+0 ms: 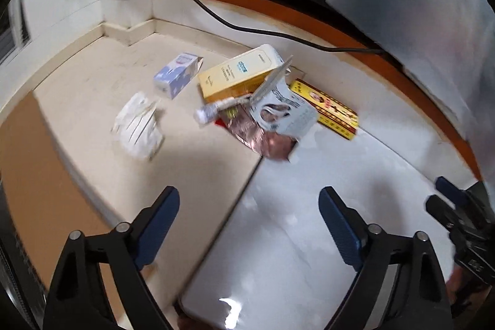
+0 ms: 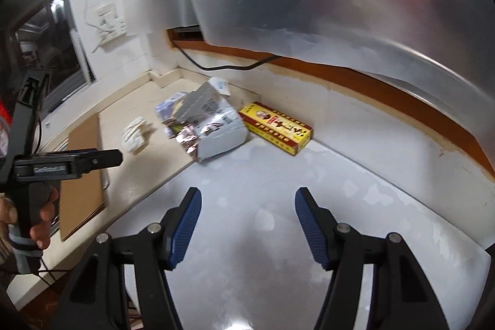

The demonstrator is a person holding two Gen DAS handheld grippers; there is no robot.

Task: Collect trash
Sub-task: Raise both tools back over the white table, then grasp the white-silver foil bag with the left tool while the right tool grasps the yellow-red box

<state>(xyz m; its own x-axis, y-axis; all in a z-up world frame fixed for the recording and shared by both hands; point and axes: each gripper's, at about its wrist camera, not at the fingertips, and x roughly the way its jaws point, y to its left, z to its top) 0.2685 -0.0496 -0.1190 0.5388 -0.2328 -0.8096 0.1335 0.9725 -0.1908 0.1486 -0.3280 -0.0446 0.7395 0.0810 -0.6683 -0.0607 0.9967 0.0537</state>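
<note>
My left gripper [image 1: 249,225], spread and empty, faces the trash pile [image 1: 247,101] ahead by the desk's back edge, its toothpaste tube [image 1: 216,109] lying crosswise.

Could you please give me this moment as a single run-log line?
stage: approach | left gripper: open, empty | right gripper: open, empty | trash: yellow box, crumpled paper, tube on counter

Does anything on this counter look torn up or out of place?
Yes. The white carton is ripped open, its flap sticking up, leaning on the pale yellow box. A crumpled white wrapper lies apart to the left.
</note>
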